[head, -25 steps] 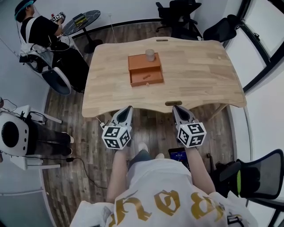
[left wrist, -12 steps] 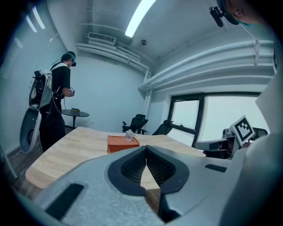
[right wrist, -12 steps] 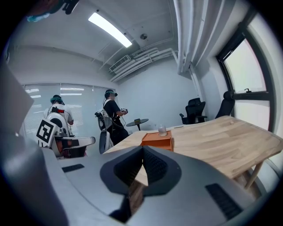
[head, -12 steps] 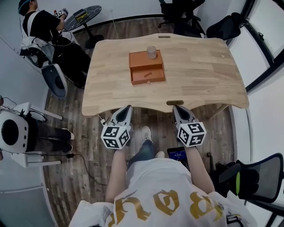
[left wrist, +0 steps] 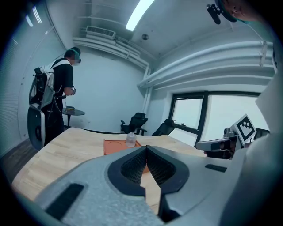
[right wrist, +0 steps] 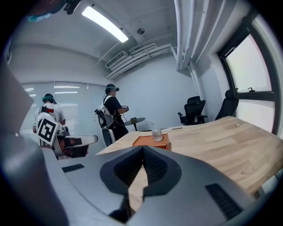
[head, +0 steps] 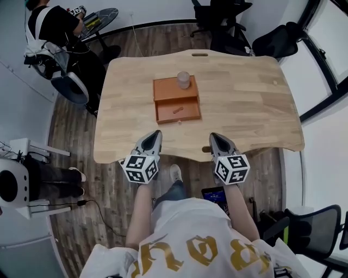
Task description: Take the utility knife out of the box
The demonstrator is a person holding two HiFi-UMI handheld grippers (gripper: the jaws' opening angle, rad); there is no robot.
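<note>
An orange wooden box [head: 175, 98] stands on the light wood table [head: 244, 103], its drawer pulled out toward me. A small orange utility knife [head: 178, 109] lies in the drawer. A clear jar [head: 184, 80] stands on the box's top. My left gripper [head: 156, 133] and right gripper [head: 213, 136] hover at the table's near edge, both shut and empty, well short of the box. The left gripper view shows the left gripper [left wrist: 146, 147], the box [left wrist: 114, 146] and the jar [left wrist: 130, 139] ahead. Beyond the right gripper [right wrist: 143, 148], the right gripper view shows the box [right wrist: 149, 141] and the jar [right wrist: 156, 133].
A person [head: 51, 24] stands by a small round table [head: 100, 17] at the back left. Black office chairs [head: 223, 16] stand behind the table, another [head: 312, 231] at my right. A white device [head: 13, 182] sits on the floor at left.
I have stepped closer to the table. Both grippers, still shut, now reach its near edge instead of hanging over the floor in front of it.
</note>
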